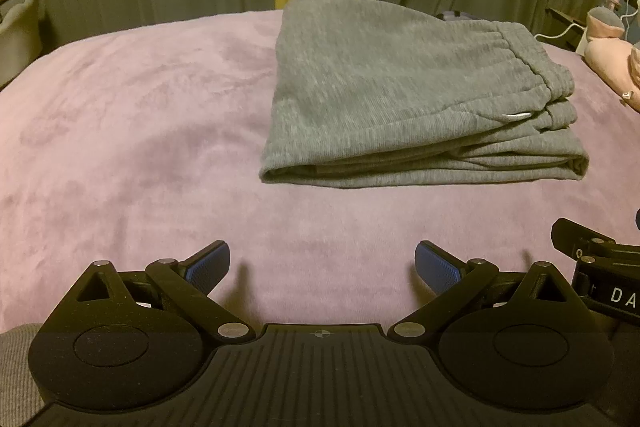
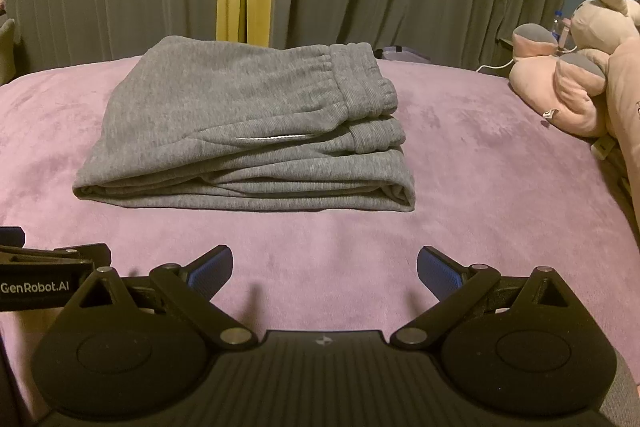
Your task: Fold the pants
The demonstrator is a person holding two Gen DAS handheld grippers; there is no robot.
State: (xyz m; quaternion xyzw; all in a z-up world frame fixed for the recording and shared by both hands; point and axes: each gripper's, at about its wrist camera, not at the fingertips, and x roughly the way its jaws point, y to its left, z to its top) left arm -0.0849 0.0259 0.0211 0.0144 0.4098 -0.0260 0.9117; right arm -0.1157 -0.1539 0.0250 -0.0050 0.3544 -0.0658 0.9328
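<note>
**Pants folded, both grippers clear of them**

Left wrist view: the left gripper [image 1: 322, 263] hangs spread wide and empty over the purple blanket [image 1: 120, 131], well short of the grey pants [image 1: 404, 95]. They lie in a compact stack ahead and to the right, waistband on top — probably the fold is finished and the tool is backed off so as not to disturb it. The right gripper's body shows just beside it at the right edge.

Right wrist view: the right gripper [image 2: 325, 265] is likewise wide and holds nothing. The pants [image 2: 248, 123] sit ahead and slightly left — a plush toy [image 2: 580, 79] lies apart at the right. No container is visible.
</note>
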